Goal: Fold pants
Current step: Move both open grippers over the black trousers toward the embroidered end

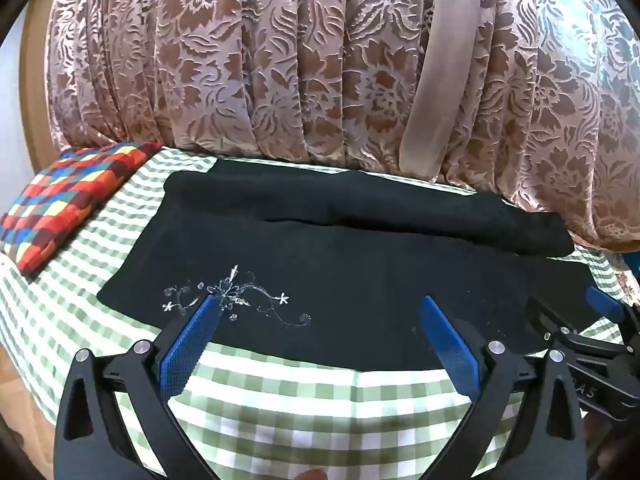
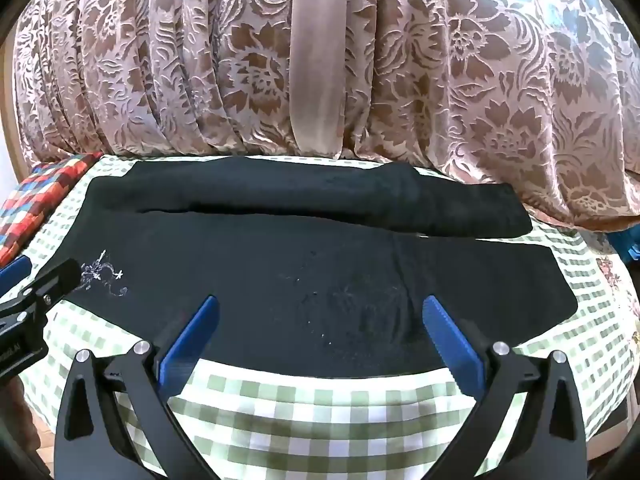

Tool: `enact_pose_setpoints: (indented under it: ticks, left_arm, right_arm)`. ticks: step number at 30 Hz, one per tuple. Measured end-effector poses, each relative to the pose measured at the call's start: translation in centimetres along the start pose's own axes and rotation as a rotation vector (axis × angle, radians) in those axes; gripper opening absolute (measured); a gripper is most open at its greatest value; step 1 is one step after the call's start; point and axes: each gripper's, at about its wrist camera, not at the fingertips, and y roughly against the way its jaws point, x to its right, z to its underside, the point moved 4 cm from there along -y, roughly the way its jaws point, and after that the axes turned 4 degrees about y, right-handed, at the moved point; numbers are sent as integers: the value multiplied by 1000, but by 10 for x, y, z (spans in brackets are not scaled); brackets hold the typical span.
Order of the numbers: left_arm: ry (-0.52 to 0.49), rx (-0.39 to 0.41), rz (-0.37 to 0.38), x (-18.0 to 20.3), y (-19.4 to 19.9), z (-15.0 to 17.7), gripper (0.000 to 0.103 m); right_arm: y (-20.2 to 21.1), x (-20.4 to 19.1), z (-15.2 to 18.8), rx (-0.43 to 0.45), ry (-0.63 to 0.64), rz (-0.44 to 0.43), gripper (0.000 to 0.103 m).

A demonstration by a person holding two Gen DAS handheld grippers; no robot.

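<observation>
Left hand-held gripper (image 1: 318,304): jaws wide, nothing between them, hovering over the near edge of the black pants (image 1: 340,264). Its left blue pad (image 1: 192,344) overlaps the white embroidery (image 1: 236,300) in the left wrist view and hides part of the motif; cannot tell if the pad touches the cloth.

Right hand-held gripper (image 2: 320,304): also spread wide and empty, over the pants' near edge further right. In the left wrist view only its blue tip and black frame show, cut off by the right edge of the picture.

Pants lie flat across the green-checked bedsheet (image 1: 300,400). Far edge carries a long rolled or folded strip of the same black fabric (image 2: 320,200). Cloth is so dark that seams, waistband and leg split are hard to make out; faint wrinkles and light specks near the right hand-held gripper only.

Beyond the pants: floral brown curtain (image 1: 280,80) with a plain beige band, its hem covering the bed's far edge. Left of the pants: multicoloured checked cushion (image 1: 72,200), mostly cut off in the right wrist view. Right of the pants a blue object (image 2: 630,244) peeks in at the picture's edge, unidentifiable. Fingertip (image 1: 310,473) barely visible at the bottom of the left wrist view.
</observation>
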Motion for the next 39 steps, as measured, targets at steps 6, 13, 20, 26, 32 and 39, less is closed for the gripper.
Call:
enact_pose_setpoints:
  ticks: [6, 13, 20, 26, 32, 39]
  left_arm:
    - [-1, -5, 16, 0, 1, 1, 99]
    - [24, -14, 6, -5, -2, 2, 99]
    - [23, -35, 10, -7, -6, 7, 99]
    - [4, -74, 1, -11, -14, 14, 99]
    - [14, -91, -9, -19, -19, 18, 99]
    - [43, -98, -34, -31, -22, 19, 99]
  right_arm:
    - [5, 2, -3, 19, -21, 0, 101]
    - [17, 20, -8, 75, -103, 48, 101]
    - [20, 43, -10, 92, -130, 145, 101]
    - [15, 71, -6, 73, -172, 201, 101]
    - [8, 75, 0, 47, -174, 206, 101]
    - [4, 68, 3, 29, -155, 179, 101]
